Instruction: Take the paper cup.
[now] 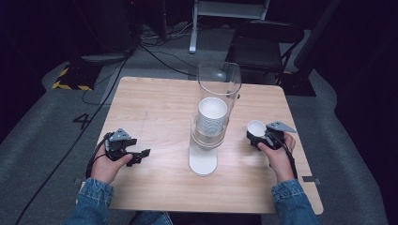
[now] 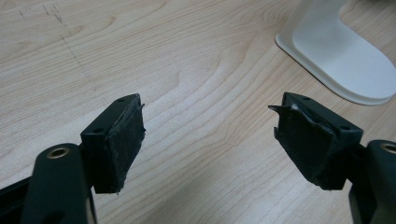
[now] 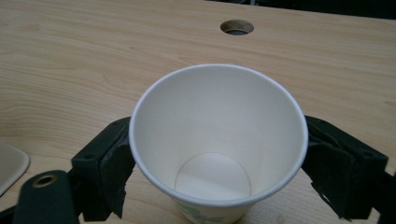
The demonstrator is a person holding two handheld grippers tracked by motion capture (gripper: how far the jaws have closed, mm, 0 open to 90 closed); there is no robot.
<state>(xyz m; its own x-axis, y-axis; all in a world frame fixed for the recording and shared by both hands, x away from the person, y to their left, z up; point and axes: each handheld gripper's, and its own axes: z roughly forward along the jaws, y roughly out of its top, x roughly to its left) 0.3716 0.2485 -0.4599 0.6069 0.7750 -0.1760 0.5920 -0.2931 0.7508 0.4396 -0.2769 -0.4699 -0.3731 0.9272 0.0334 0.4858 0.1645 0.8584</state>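
A white paper cup [image 1: 256,127] [image 3: 217,140] stands upright on the wooden table [image 1: 155,108], right of the middle. My right gripper [image 1: 257,137] [image 3: 219,175] is open, one jaw on each side of the cup below its rim, and the cup keeps its round shape. Inside a clear tube dispenser [image 1: 217,89] at the table's centre sits a stack of white cups [image 1: 212,115]. My left gripper [image 1: 143,154] [image 2: 210,135] rests low over the table at the front left, open, with bare wood between its pads.
The dispenser's white base [image 1: 203,161] [image 2: 341,51] spreads toward the front edge, between the two hands; its corner [image 3: 9,165] lies left of the right gripper. A round hole [image 3: 237,27] in the tabletop lies beyond the cup. A black chair [image 1: 263,42] stands behind the table.
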